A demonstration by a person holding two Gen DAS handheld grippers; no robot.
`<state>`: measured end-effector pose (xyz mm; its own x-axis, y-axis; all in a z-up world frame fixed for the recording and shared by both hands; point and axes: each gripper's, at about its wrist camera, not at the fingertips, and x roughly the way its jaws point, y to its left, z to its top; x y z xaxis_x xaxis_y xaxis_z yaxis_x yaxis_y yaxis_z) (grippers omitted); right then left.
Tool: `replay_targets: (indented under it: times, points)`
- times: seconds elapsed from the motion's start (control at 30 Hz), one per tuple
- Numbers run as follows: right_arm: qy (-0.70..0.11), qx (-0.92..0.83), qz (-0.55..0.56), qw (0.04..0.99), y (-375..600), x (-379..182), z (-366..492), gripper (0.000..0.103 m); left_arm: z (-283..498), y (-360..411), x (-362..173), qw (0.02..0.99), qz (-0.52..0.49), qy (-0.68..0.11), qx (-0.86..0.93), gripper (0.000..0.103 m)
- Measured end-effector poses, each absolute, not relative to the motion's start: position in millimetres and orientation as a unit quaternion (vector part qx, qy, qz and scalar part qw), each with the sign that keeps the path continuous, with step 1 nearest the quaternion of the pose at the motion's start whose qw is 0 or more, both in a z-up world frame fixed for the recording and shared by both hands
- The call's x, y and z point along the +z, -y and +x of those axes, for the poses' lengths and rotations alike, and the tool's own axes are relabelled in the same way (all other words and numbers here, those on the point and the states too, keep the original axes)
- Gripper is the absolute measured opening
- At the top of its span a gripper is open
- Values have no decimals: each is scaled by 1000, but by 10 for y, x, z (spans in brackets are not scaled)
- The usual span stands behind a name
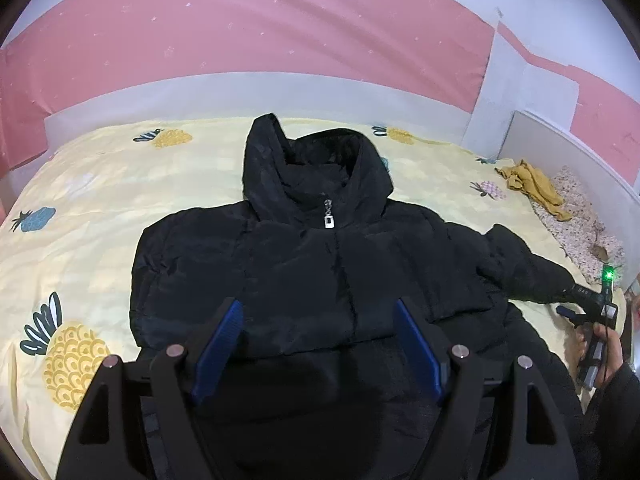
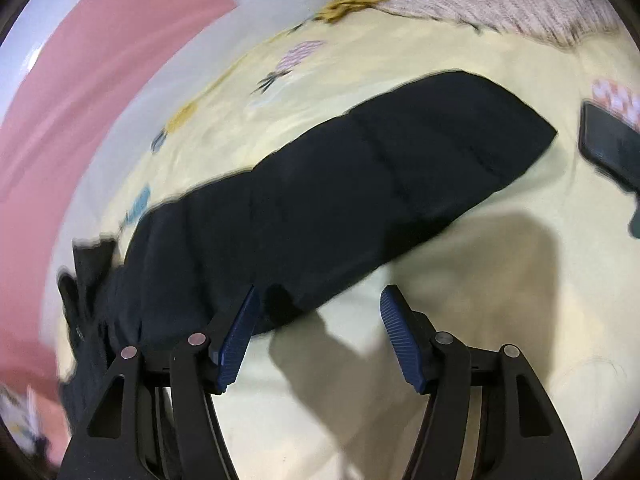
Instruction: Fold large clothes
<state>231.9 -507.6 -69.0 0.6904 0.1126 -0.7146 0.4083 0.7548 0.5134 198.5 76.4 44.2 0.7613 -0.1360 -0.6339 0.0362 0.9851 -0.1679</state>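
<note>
The left claw [image 1: 320, 344] hangs released above the lower front of the black hooded jacket [image 1: 304, 256], its blue pads [image 1: 222, 344] spread with no cloth between them. The right claw [image 2: 318, 340] is likewise released, empty, just beside the outstretched sleeve [image 2: 360, 184]. We see the jacket lying front-up on the bed [image 1: 100, 200], zipped, its hood toward the wall. A mustard garment [image 1: 534, 190] lies well apart, near the bed's far corner.
</note>
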Motion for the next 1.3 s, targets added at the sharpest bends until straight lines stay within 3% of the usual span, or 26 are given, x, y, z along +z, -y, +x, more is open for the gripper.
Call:
replay_targets:
  times: [0.3, 0.33, 0.37, 0.4, 0.47, 0.97, 1.13, 1.3]
  points:
    - [-332, -108, 387, 854, 5419, -740, 2628, 62, 2129, -949, 187, 923, -95, -371, -22, 79]
    - [-333, -116, 382, 855, 5434, -733, 2665, 55, 2132, -964, 171, 923, -93, -373, -20, 79]
    - [-336, -122, 376, 855, 5448, -736, 2676, 28, 2133, -979, 161, 923, -91, -374, -16, 79]
    - [-337, -116, 376, 855, 5454, -730, 2709, 21, 2134, -998, 156, 923, -90, -375, -15, 79]
    - [-332, -113, 364, 863, 5436, -630, 2699, 15, 2131, -1034, 152, 922, -91, -375, -11, 79]
    - [-210, 97, 227, 946, 3900, 1352, 2494, 13, 1939, -1168, 430, 932, -104, -347, -11, 79]
    - [-234, 188, 166, 939, 2885, 1463, 2558, 13, 1814, -1327, 513, 936, -119, -333, -4, 79]
    - [-292, 240, 117, 918, 1916, 1050, 2710, 13, 1695, -1557, 526, 936, -129, -326, 8, 79]
